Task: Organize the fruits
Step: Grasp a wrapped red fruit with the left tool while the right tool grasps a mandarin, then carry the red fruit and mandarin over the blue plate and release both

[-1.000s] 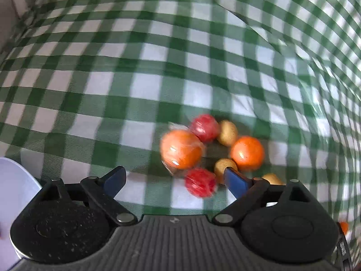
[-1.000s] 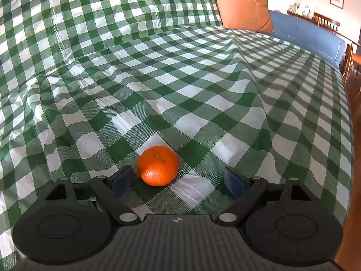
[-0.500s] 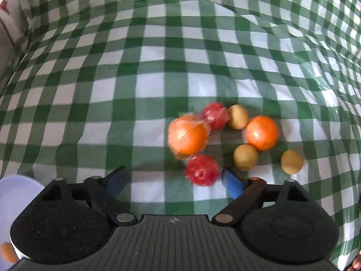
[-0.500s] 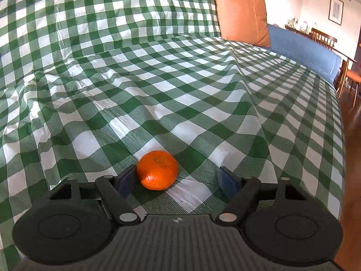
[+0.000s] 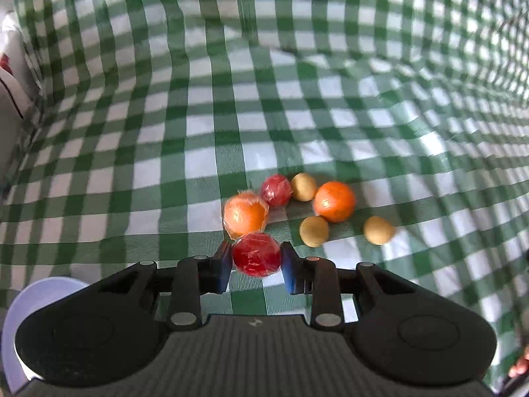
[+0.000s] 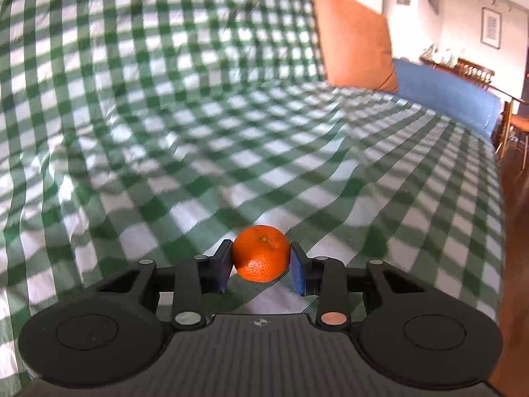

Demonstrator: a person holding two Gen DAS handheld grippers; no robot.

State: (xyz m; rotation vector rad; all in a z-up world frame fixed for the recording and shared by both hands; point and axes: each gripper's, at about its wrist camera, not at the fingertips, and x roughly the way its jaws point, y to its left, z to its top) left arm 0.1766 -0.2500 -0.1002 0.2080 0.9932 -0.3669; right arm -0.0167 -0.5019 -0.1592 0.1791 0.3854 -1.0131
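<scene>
Left gripper (image 5: 255,263) closing on red fruit (image 5: 256,254); right gripper (image 6: 261,264) on mandarin (image 6: 261,253).

Your left tool (image 5: 256,261) is closing on a red wrapped fruit (image 5: 256,254). Behind it on the green checked cloth (image 5: 231,99) lie more round fruits, orange, red and yellow-brown.

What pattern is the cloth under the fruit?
Green-and-white check cloth, clearest in the left wrist view.
</scene>
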